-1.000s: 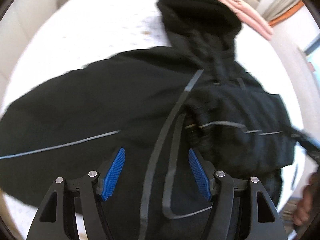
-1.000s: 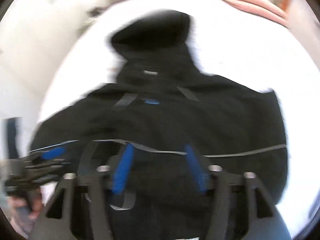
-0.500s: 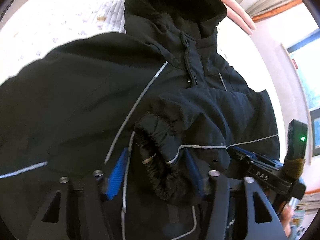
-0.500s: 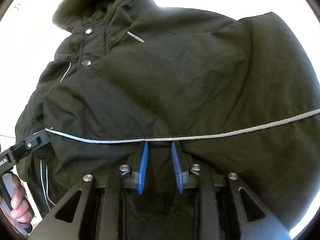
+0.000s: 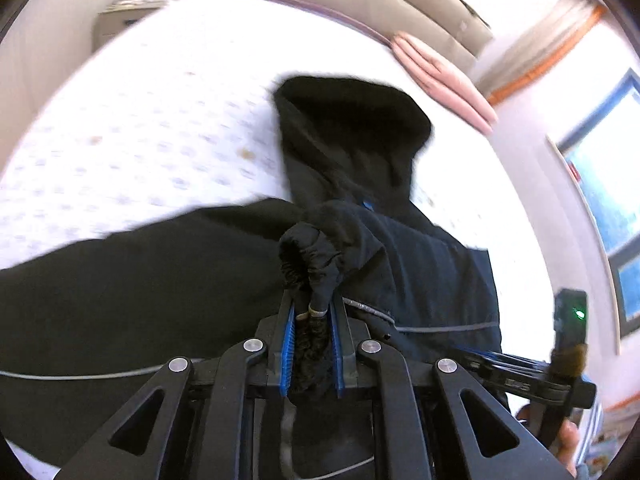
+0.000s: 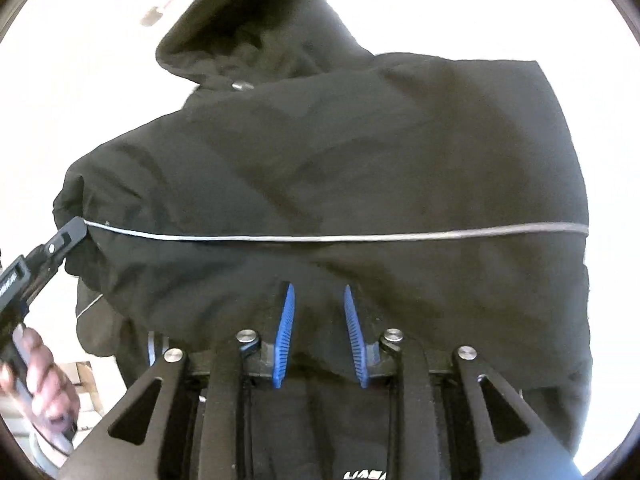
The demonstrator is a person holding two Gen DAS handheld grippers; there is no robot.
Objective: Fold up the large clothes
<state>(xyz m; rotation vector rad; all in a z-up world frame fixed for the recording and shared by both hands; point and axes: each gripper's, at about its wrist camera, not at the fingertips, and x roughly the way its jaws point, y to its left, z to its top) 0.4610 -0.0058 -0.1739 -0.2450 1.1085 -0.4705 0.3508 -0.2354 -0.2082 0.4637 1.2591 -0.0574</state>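
Bed (image 5: 132,152), white with a faint print, filled both views, bare sheet left of and beyond the hood (image 5: 352,132). Jacket (image 6: 340,168), black, lay spread across it, hood toward the headboard (image 5: 360,4), pink cloth (image 5: 444,80) past it. Window (image 5: 612,200) at right. Left gripper (image 5: 312,316) was closing, pads clamped on the elastic cuff (image 5: 308,256). Right gripper (image 6: 318,320) was opening; hem fabric between the pads, apparently unpressed.
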